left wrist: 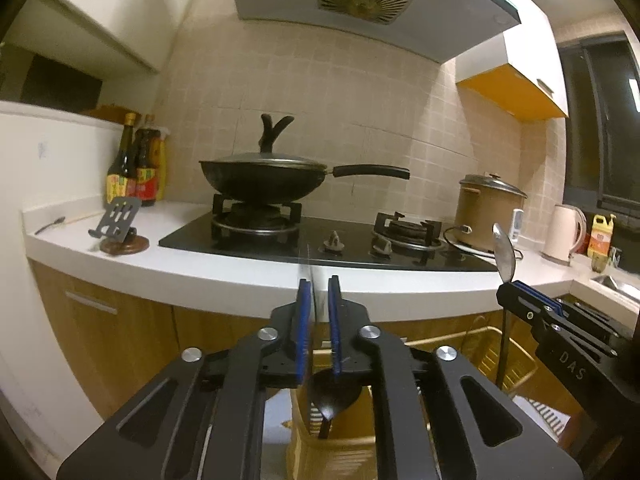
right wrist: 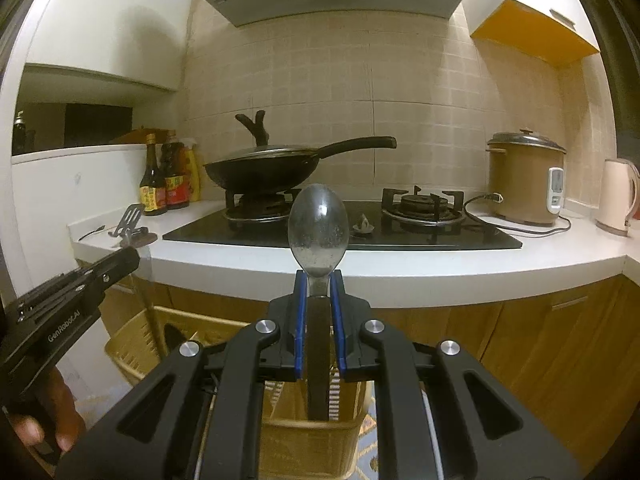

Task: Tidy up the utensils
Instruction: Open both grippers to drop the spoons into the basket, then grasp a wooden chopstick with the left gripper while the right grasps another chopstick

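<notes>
My right gripper [right wrist: 319, 280] is shut on a metal spoon [right wrist: 319, 228], bowl up and black handle hanging down between the fingers. It also shows in the left wrist view [left wrist: 505, 256] at the right. My left gripper [left wrist: 319, 286] is closed on a thin knife blade [left wrist: 312, 300] seen edge-on, with a dark utensil end [left wrist: 332, 398] below the fingers. Both grippers hang in front of the counter over a tan slotted utensil basket [right wrist: 132, 344], which also shows in the left wrist view [left wrist: 508, 360]. The left gripper's fingers [right wrist: 120, 260] appear at the left of the right wrist view.
A white counter [left wrist: 240, 268] holds a black gas hob [left wrist: 320, 240] with a lidded wok [left wrist: 264, 176], sauce bottles [left wrist: 136, 164], a phone stand [left wrist: 118, 224], a small spoon [left wrist: 50, 226], a rice cooker [left wrist: 486, 212] and a kettle [left wrist: 566, 232]. Wooden cabinets stand below.
</notes>
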Demonstrator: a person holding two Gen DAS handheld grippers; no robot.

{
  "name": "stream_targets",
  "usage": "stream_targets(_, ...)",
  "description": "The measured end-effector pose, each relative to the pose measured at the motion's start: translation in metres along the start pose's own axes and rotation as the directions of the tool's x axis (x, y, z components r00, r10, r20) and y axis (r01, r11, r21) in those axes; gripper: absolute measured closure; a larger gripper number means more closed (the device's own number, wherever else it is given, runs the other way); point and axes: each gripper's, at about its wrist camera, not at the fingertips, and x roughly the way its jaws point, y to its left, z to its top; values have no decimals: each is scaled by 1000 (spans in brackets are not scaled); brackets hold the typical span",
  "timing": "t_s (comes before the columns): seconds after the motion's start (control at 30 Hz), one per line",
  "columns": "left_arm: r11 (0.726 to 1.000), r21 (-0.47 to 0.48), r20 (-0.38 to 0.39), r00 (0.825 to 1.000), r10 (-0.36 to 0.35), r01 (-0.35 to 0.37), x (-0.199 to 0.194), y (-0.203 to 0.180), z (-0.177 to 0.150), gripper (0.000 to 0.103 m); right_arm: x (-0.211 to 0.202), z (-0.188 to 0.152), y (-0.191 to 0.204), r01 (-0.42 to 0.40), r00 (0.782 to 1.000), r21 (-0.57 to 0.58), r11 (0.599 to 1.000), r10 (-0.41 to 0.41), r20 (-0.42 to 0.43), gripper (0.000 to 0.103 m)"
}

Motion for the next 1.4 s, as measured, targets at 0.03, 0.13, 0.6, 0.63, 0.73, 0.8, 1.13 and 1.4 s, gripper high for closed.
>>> stream_targets(0.03,1000,2,-3,1000,-5,5,-2,0,0,89,-3,0,0,0,1000,-3,1000,0,-7,93)
stream_targets(0.13,1000,3,-5,1000,-12,13,-13,1,0,80,-10,-2,-1,-5,999,1,1000,5,-38,92)
stream_targets(0.6,999,-42,-93,995,-26,22,-63,30,7,74,-60,-4,-25,-30,990,126,992,47,-136,75)
stream_targets(0.63,999,-45,-111,993,-34,29,-65,32,7,74,-66,-3,-25,-34,988,133,991,53,-145,71)
stream_targets(0.73,995,-65,-208,975,-84,72,-74,37,6,71,-79,-1,-21,-47,981,143,989,72,-178,61)
stream_targets(0.8,993,-73,-261,960,-104,88,-77,39,4,71,-87,-1,-18,-62,973,155,986,94,-209,55)
stream_targets(1.13,981,-129,-636,746,-196,148,-81,48,-61,73,-93,-56,34,-133,831,131,982,183,-526,54)
stream_targets(1.4,975,-131,-774,596,-212,177,-82,45,-126,75,-76,-113,47,-118,693,189,975,217,-688,54)
